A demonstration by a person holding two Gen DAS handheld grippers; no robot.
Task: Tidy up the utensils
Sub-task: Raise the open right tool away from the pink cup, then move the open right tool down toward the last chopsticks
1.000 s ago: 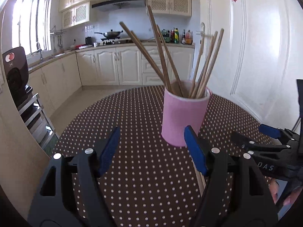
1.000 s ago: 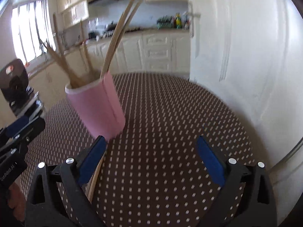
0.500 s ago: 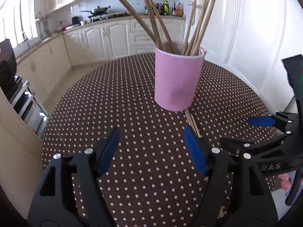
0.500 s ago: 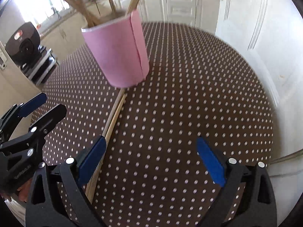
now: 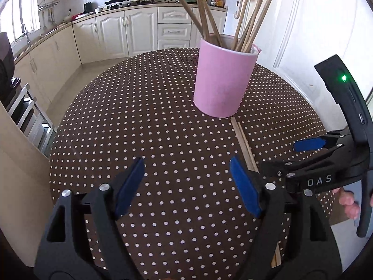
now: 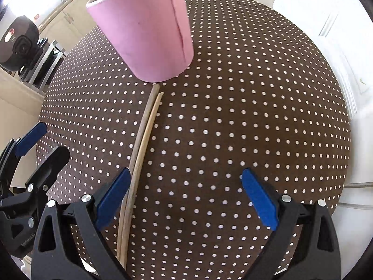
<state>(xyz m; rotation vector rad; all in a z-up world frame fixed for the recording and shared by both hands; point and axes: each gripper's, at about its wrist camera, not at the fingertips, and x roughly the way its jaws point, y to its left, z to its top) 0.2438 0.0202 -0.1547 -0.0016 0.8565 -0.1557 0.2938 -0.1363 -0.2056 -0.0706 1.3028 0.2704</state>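
A pink cup (image 5: 223,79) stands upright on the brown polka-dot table (image 5: 139,121) and holds several wooden chopsticks (image 5: 251,18). It also shows in the right wrist view (image 6: 149,32). Two loose chopsticks (image 6: 142,144) lie side by side on the table, running from the cup's base toward me; in the left wrist view (image 5: 243,142) they lie right of centre. My left gripper (image 5: 186,186) is open and empty above the table. My right gripper (image 6: 186,200) is open and empty, its left finger just beside the loose chopsticks.
White kitchen cabinets (image 5: 130,30) and a counter with a wok stand behind the table. A white door (image 5: 326,23) is close on the right. A black appliance (image 6: 18,39) sits on a rack at the left. The table edge curves round on all sides.
Both grippers have risen and tilted down toward the table. The loose chopsticks have come into fuller view. The cup has not moved. Both grippers stay open.
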